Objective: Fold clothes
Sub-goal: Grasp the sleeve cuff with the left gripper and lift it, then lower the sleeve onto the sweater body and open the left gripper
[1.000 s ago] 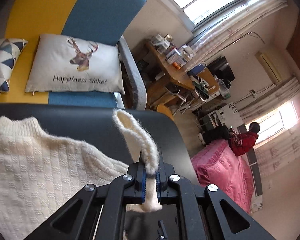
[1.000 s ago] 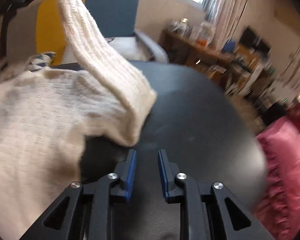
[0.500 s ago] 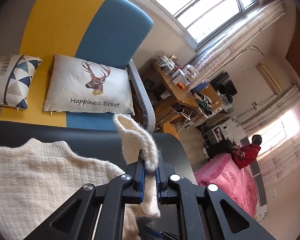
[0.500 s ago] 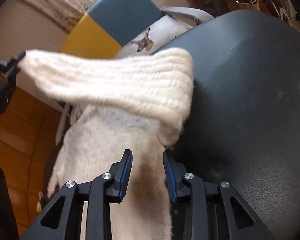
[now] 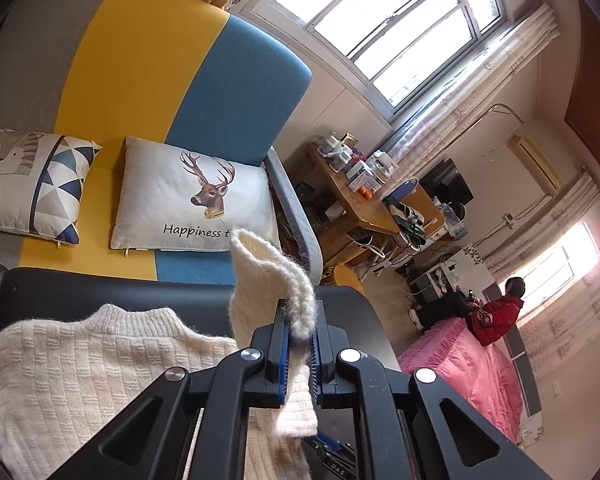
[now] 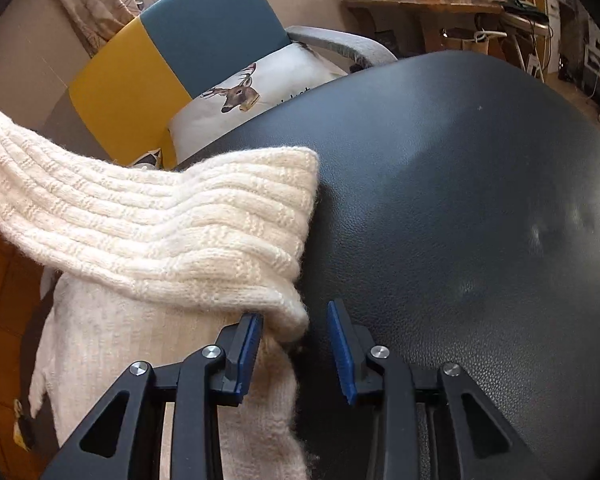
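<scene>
The left claw [image 5: 300, 340] is clamped on the cuff of the cream sweater [image 5: 72, 380], at lower centre. The sweater's body lies on the black worktop [image 6: 460, 200], lower left. The right claw [image 6: 294, 344] stands parted, its jaws having just widened, with a sweater fold between them, unpinched.

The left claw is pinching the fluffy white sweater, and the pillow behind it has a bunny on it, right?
Not quite. The left claw is pinching the white sweater, but the pillow behind it has a deer with antlers on it, not a bunny. The left wrist view shows it.
</scene>
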`<action>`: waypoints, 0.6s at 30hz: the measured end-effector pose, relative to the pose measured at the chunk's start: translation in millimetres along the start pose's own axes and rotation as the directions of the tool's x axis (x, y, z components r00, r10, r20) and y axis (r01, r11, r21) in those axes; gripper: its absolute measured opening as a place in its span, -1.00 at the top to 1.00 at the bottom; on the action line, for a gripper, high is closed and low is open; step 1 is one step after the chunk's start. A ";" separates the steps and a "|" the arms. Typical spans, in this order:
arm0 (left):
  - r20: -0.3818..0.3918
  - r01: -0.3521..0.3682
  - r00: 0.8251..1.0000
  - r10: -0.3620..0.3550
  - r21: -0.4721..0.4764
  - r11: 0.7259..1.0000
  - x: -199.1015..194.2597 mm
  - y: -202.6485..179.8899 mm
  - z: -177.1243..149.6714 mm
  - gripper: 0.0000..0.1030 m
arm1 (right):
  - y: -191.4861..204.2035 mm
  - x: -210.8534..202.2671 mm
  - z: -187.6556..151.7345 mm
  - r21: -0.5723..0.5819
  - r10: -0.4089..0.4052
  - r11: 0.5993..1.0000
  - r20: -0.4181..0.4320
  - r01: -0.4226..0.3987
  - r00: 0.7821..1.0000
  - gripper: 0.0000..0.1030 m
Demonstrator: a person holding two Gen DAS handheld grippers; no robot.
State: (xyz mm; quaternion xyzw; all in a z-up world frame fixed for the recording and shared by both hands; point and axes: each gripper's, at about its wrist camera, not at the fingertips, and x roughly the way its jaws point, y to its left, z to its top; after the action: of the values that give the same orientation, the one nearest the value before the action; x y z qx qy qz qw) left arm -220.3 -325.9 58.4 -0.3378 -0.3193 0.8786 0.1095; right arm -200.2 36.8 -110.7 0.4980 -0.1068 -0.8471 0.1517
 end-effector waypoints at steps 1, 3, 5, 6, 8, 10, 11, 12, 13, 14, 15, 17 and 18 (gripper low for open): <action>0.000 0.001 1.000 -0.001 0.000 1.000 -1.0 2.9 -0.4 0.85 | 2.5 1.3 0.8 -0.013 -0.012 1.000 0.004 0.012 1.000 0.35; 0.001 0.000 1.000 0.000 0.002 1.000 -3.1 7.2 -1.0 0.85 | 6.3 4.7 2.2 -0.029 -0.023 0.999 0.002 0.023 1.000 0.35; 0.002 -0.002 1.000 0.002 -0.001 1.000 -5.8 15.3 -2.5 0.85 | 8.4 9.3 2.4 -0.033 -0.027 0.999 -0.004 0.027 1.000 0.35; 0.001 -0.006 1.000 0.006 -0.008 1.000 -7.0 20.6 -4.0 0.85 | 6.4 6.3 0.1 -0.034 -0.037 0.999 0.004 0.038 0.999 0.35; -0.001 -0.015 1.000 0.015 -0.017 1.000 -9.8 32.3 -9.0 0.85 | 4.3 4.8 -1.5 -0.023 -0.050 0.998 0.027 0.051 0.998 0.35; -0.006 -0.037 0.999 0.037 -0.030 0.999 -12.3 48.6 -16.7 0.85 | 3.0 4.9 -4.0 -0.022 -0.058 0.998 0.034 0.059 0.998 0.35; -0.009 -0.052 0.999 0.052 -0.041 0.998 -13.1 58.5 -21.1 0.85 | 2.8 4.6 -6.0 -0.027 -0.061 0.998 0.036 0.062 0.997 0.35; -0.019 -0.066 0.998 0.065 -0.056 0.996 -12.7 69.4 -26.9 0.85 | 2.6 4.4 -8.0 -0.033 -0.065 0.997 0.038 0.066 0.997 0.35; -0.028 -0.083 0.996 0.081 -0.081 0.993 -12.4 84.0 -34.0 0.85 | 2.7 3.0 -9.9 -0.042 -0.074 0.996 0.048 0.076 0.996 0.35; -0.037 -0.101 0.995 0.097 -0.106 0.989 -12.1 98.5 -41.0 0.85 | 2.3 2.1 -11.3 -0.047 -0.075 0.996 0.052 0.078 0.996 0.35; -0.047 -0.119 0.992 0.113 -0.131 0.984 -11.9 113.0 -48.1 0.85 | 1.9 2.5 -12.3 -0.051 -0.077 0.996 0.049 0.079 0.996 0.35; -0.069 -0.150 0.988 0.140 -0.179 0.972 -10.4 141.8 -65.5 0.85 | 2.2 7.5 -12.2 -0.068 -0.085 0.994 0.030 0.087 0.996 0.35; -0.084 -0.184 0.982 0.171 -0.187 0.965 -8.2 154.7 -74.8 0.85 | 2.8 8.1 -11.7 -0.080 -0.086 0.993 0.028 0.088 0.996 0.35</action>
State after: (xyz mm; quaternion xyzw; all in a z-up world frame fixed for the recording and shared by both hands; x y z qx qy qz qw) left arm -160.9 -412.2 -78.0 -0.4034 -0.3679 0.8378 0.0078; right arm -193.2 30.8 -122.0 0.4852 -0.0522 -0.8626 0.1337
